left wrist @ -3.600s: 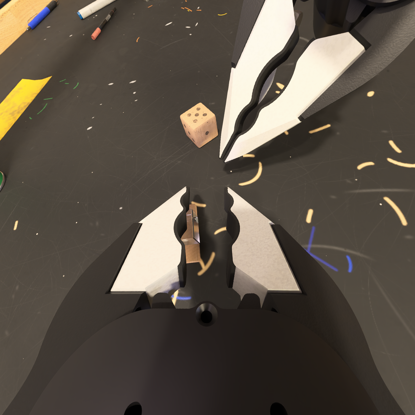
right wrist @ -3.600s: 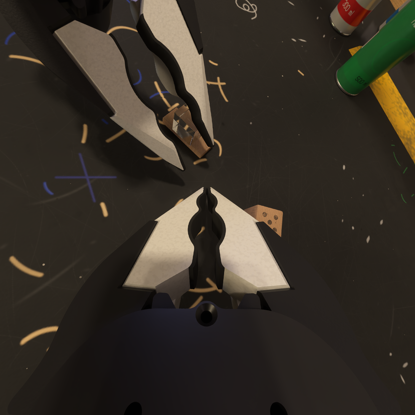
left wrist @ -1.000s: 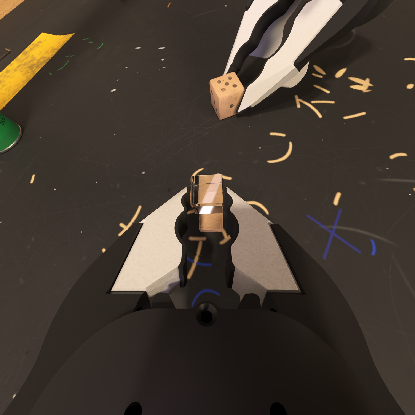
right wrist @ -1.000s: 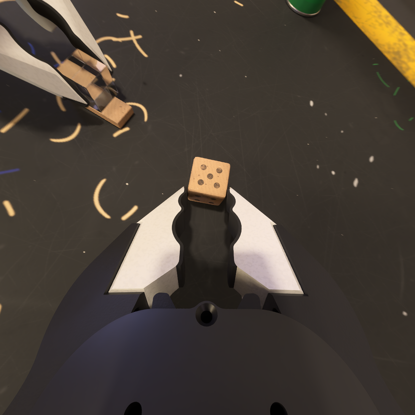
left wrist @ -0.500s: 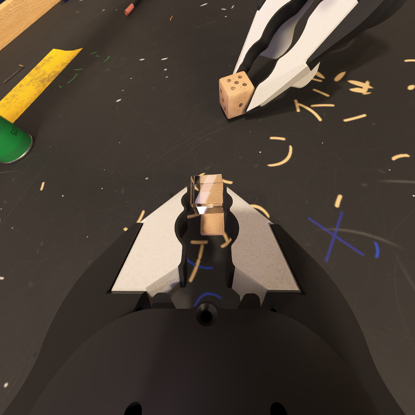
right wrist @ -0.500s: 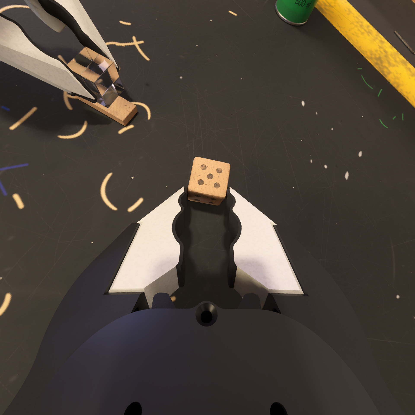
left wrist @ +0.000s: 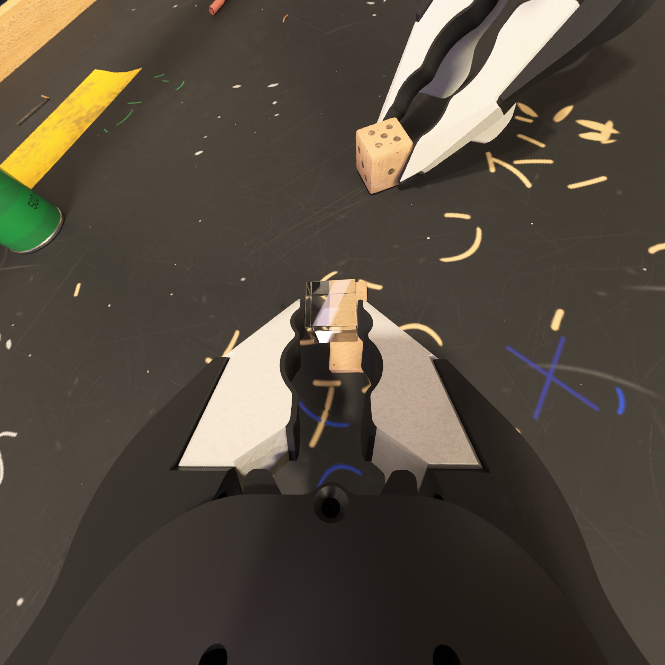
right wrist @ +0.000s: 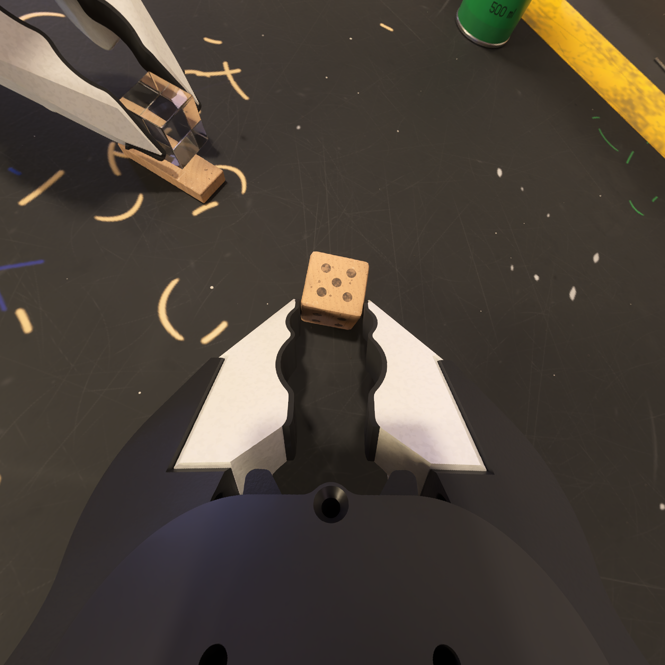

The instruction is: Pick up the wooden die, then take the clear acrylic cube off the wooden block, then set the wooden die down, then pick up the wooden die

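- Two grippers are working over a dark, scratched tabletop (left wrist: 252,223); each is pinching one small cube at its fingertips.
- Left gripper (left wrist: 331,306) is clamping the clear acrylic cube (left wrist: 331,306), which is sitting over the wooden block (left wrist: 345,356); from this view, whether the cube is touching the block cannot be told.
- Right wrist view is showing that pair from the side: the cube (right wrist: 165,118) is appearing raised above the flat block (right wrist: 194,180), which is lying on the tabletop.
- Right gripper (right wrist: 333,309) is gripping the wooden die (right wrist: 334,288), five pips facing up.
- Left wrist view is showing the die (left wrist: 383,154) low by the tabletop; contact is unclear.
- Green can (left wrist: 25,223) is lying at the left edge beside a yellow strip (left wrist: 72,122).
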You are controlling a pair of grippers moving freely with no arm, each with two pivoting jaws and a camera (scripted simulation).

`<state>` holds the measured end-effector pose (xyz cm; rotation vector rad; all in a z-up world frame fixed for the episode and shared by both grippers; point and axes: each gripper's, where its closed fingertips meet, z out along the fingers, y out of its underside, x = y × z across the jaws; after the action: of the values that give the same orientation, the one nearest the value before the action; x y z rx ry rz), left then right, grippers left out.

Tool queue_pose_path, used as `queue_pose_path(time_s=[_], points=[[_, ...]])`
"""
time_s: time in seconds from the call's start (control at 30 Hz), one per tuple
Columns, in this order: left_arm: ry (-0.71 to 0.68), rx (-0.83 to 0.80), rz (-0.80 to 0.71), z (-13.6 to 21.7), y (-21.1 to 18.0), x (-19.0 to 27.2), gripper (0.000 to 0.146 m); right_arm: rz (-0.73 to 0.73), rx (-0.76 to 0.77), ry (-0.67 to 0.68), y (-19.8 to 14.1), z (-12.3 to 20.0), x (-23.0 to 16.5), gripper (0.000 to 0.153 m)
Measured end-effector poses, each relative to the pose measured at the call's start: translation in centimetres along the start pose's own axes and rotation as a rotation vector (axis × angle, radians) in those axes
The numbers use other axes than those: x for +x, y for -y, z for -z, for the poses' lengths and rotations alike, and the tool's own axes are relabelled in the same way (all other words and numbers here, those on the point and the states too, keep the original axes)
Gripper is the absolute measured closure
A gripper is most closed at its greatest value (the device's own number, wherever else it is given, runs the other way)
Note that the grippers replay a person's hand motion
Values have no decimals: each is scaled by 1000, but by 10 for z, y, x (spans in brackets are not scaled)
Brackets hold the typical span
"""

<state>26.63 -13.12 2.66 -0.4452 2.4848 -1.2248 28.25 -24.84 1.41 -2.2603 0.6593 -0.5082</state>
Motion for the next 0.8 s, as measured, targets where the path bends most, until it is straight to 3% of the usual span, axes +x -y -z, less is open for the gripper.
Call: queue_pose_path(time_s=[0.6, 0.8], points=[[10, 23, 21, 4, 2, -4, 117, 57, 27, 22, 6, -6, -2, 119], [6, 51, 103, 11, 3, -10, 117, 68, -10, 49, 7, -7, -2, 119]])
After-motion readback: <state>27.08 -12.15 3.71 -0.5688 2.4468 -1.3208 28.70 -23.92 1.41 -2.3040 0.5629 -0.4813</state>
